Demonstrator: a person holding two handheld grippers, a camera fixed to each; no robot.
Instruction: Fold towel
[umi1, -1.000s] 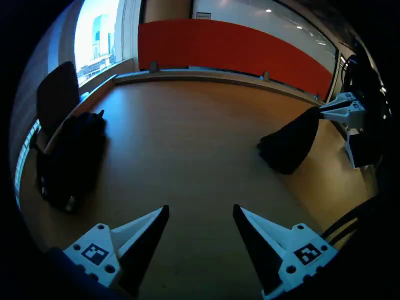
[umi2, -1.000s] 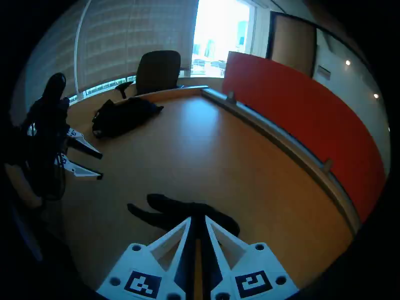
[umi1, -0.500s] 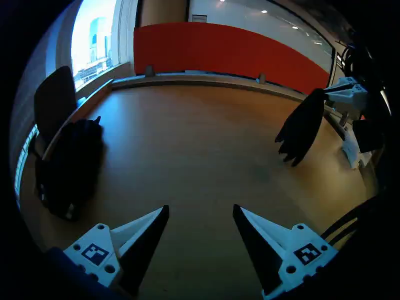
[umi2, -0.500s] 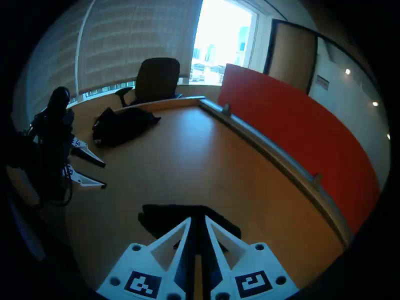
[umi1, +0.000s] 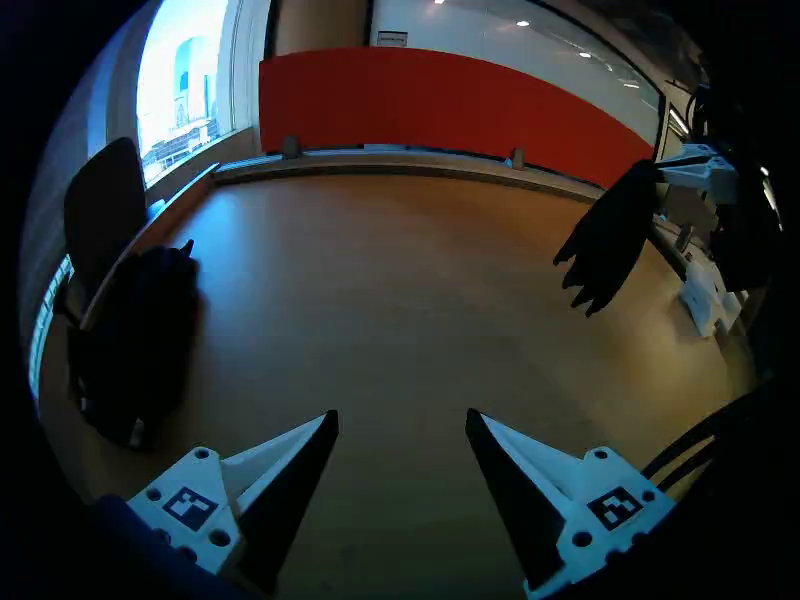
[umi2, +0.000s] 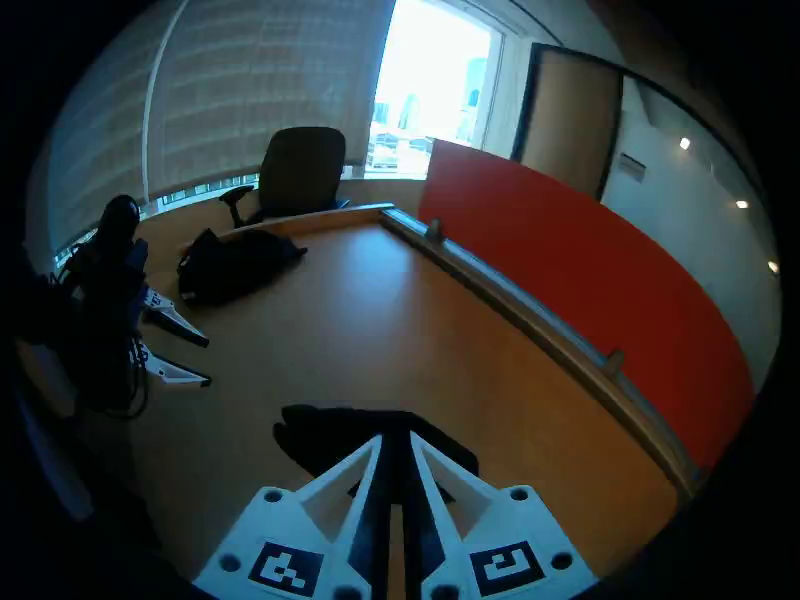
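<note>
A dark towel (umi1: 607, 243) hangs in the air above the wooden table (umi1: 400, 290), held at its top by my right gripper (umi1: 668, 172) at the far right of the left gripper view. In the right gripper view the towel (umi2: 330, 441) droops just beyond the fingers of my right gripper (umi2: 395, 450), which is shut on it. My left gripper (umi1: 400, 425) stands open over bare table with nothing between its fingers. It also appears at the left of the right gripper view, where the left gripper (umi2: 190, 358) is held by a dark-sleeved hand.
A black bag (umi1: 135, 330) lies on the table's left side, seen again as the bag (umi2: 232, 264) near a dark office chair (umi2: 295, 172). A red partition (umi1: 440, 100) runs along the table's far edge. White objects (umi1: 708, 300) sit at the right edge.
My right gripper has lifted the towel off the table; it now hangs free in the air. The left gripper has stayed open and nearly still.
</note>
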